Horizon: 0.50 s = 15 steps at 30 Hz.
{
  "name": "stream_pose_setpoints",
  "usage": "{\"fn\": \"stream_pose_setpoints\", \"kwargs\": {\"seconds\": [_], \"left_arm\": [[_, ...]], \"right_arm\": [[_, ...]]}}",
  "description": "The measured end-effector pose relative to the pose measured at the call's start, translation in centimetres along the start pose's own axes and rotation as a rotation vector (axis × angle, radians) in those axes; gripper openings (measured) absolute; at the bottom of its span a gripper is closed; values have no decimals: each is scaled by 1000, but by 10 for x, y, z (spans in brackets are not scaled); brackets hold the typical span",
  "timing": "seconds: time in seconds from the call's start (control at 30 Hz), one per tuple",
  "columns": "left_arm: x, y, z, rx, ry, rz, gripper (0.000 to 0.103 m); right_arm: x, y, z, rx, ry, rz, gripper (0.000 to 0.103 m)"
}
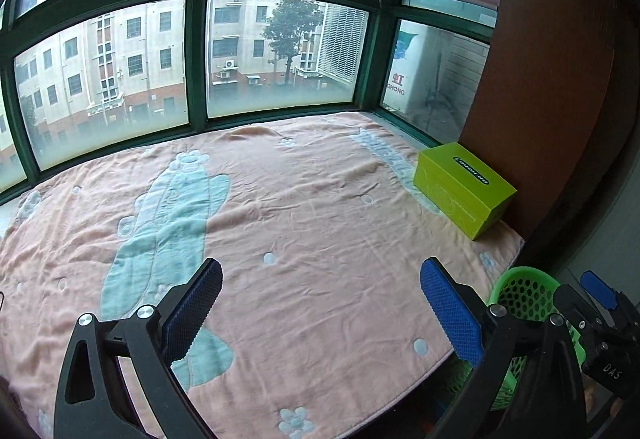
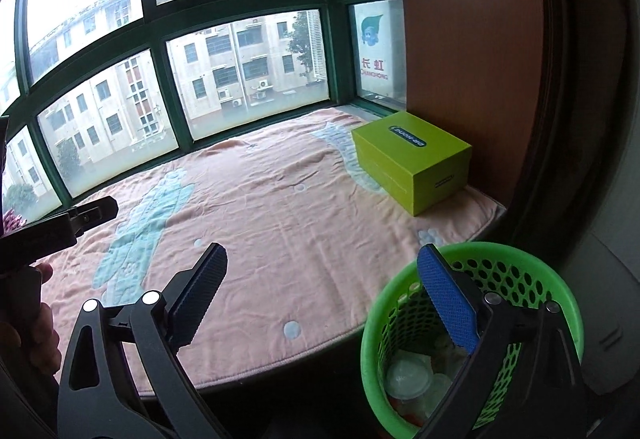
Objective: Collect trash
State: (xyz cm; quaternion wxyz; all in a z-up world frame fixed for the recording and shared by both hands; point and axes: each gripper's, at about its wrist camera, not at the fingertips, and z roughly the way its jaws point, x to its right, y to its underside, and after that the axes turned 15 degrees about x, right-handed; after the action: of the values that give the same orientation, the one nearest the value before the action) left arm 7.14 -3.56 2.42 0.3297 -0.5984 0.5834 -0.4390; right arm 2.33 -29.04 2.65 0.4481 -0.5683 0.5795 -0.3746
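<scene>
**Both grippers empty, trash seen in the basket**

A bay window (image 1: 192, 51) with green frames is seen behind a ledge covered by a pink blanket (image 1: 320, 207) printed with pale blue figures. A lime-green box (image 2: 412, 163) is set on the blanket at the right end, close against a brown wooden panel (image 2: 472, 51). The rest of the blanket is shown wrinkled.

And here at the near right, just past the blanket's edge, a green mesh basket (image 2: 560, 299) is placed below the ledge. Trash (image 2: 408, 375) is visible inside it: pale, translucent round pieces lying at the bottom; what exactly they are cannot be told.

The right gripper (image 2: 324, 299) is held wide open, nothing between its 2 blue-padded fingers; its right finger (image 2: 448, 303) is seen over the basket's mouth, its left finger over the blanket.

The left gripper (image 1: 320, 311) is likewise spread wide and empty, held over the blanket's near part. In its view the basket (image 1: 524, 295) is partly hidden behind the right finger, with the right gripper (image 1: 600, 295) beside it at the frame's edge.
</scene>
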Motion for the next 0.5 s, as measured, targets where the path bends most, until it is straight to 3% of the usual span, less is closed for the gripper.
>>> {"fn": "stream_pose_setpoints", "kwargs": {"seconds": [0.5], "left_arm": [[-28, 6, -7, 18, -100, -10, 96]], "right_arm": [[-25, 0, 12, 12, -18, -26, 97]]}}
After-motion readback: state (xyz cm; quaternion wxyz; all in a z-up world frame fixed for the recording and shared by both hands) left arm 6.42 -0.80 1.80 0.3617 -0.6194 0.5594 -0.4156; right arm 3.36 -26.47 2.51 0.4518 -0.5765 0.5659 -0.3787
